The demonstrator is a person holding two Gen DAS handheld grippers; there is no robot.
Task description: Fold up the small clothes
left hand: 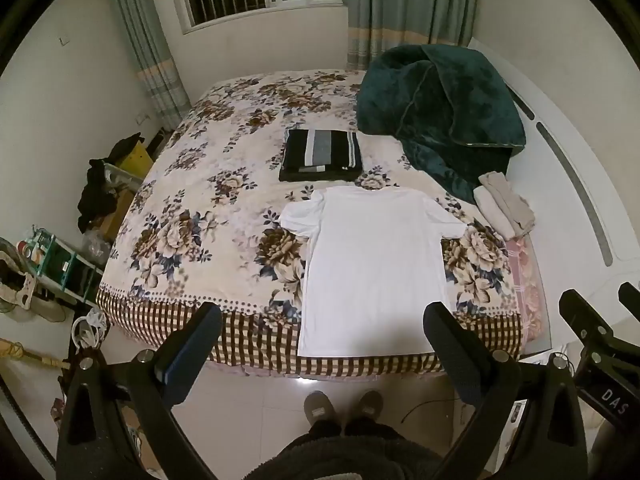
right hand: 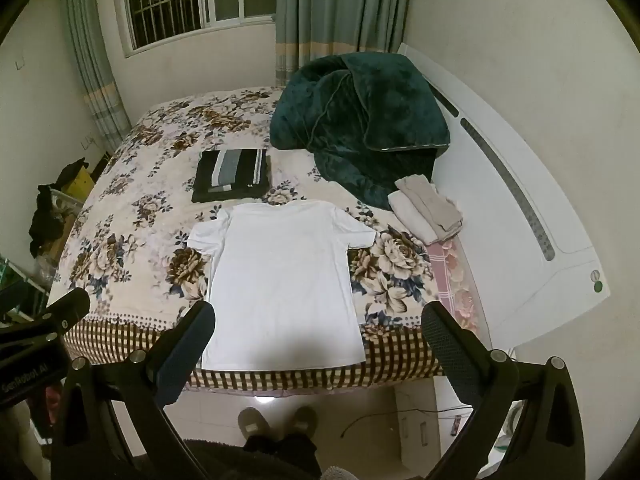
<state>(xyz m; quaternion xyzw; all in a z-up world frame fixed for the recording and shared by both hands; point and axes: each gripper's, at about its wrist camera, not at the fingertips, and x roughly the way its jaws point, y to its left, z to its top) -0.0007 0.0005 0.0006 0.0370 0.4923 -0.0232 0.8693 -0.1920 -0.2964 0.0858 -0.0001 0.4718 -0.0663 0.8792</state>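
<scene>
The floral bed (left hand: 208, 200) carries a white T-shirt (left hand: 372, 264) spread flat near its front edge, hem toward the person, beyond it a folded striped garment (left hand: 322, 156) (apparently done). The shirt looks light, limp and prone to wrinkling, best pinched at hem corners or shoulders. No containers hold clothes; the left gripper (left hand: 324, 328) and right gripper (right hand: 318, 326) hover wide apart, empty.

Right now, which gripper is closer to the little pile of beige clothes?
Right, probably. The beige pile lies on the bed's right side, ahead-right of the right gripper; the left gripper is farther left. Both hover open, short of the bed.
</scene>
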